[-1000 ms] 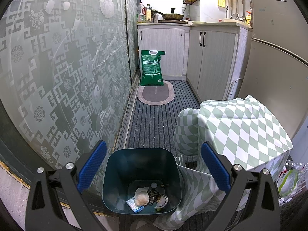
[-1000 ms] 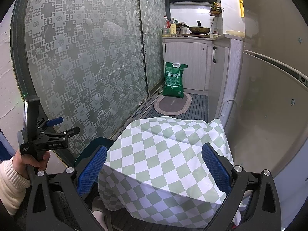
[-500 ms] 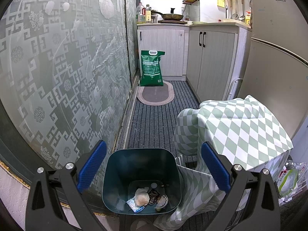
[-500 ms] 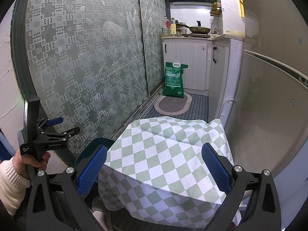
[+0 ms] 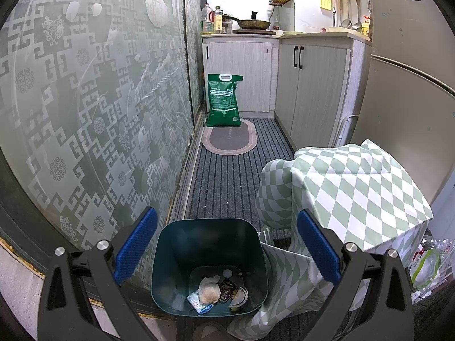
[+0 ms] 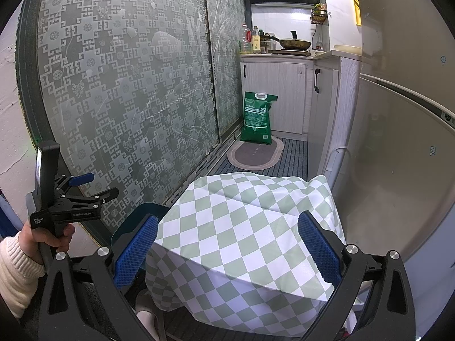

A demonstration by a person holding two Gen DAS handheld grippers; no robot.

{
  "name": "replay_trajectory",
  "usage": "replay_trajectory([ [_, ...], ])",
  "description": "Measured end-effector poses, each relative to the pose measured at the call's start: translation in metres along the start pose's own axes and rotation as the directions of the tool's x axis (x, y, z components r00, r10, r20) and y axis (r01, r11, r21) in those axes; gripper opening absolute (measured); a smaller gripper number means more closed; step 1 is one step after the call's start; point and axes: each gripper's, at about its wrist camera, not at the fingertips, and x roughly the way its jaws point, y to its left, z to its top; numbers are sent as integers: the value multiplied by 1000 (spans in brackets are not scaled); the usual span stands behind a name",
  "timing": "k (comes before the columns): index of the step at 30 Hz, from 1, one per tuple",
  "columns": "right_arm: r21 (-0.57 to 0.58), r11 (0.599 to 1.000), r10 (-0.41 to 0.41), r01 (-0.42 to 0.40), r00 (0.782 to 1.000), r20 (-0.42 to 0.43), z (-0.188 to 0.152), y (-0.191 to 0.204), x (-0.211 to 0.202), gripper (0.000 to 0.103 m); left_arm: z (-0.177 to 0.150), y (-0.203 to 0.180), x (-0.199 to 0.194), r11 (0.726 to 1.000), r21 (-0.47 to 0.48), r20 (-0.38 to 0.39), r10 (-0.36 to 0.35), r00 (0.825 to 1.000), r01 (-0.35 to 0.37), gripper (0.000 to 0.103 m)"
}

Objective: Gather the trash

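A dark teal trash bin point(image 5: 182, 244) stands on the floor by the patterned glass door; its rim point(image 6: 133, 213) peeks out in the right wrist view. At its bottom lie crumpled paper point(image 5: 210, 289), wrappers and a small cup. My left gripper point(image 5: 226, 248) hovers open above the bin, holding nothing. My right gripper point(image 6: 226, 253) is open over a low table under a green-and-white checked cloth point(image 6: 244, 227), with nothing between its fingers. The left gripper's body point(image 6: 71, 199) shows at the left of the right wrist view, held by a hand in a cream sleeve.
The checked table point(image 5: 355, 193) crowds the bin's right side. A refrigerator point(image 5: 412, 91) fills the right. Down the narrow striped-carpet aisle sit an oval mat point(image 5: 229, 140), a green sack point(image 5: 224, 101) and white cabinets point(image 5: 310, 85). A plastic bag point(image 5: 429, 264) lies low right.
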Motion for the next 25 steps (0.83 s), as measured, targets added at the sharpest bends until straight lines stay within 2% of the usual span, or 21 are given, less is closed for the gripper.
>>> replay_trajectory([
  [25,-1,1000,0,0,1000,-1,-1,1,-1,100,-3,1,-1,1000,6,-13,-5,1000,5,100],
])
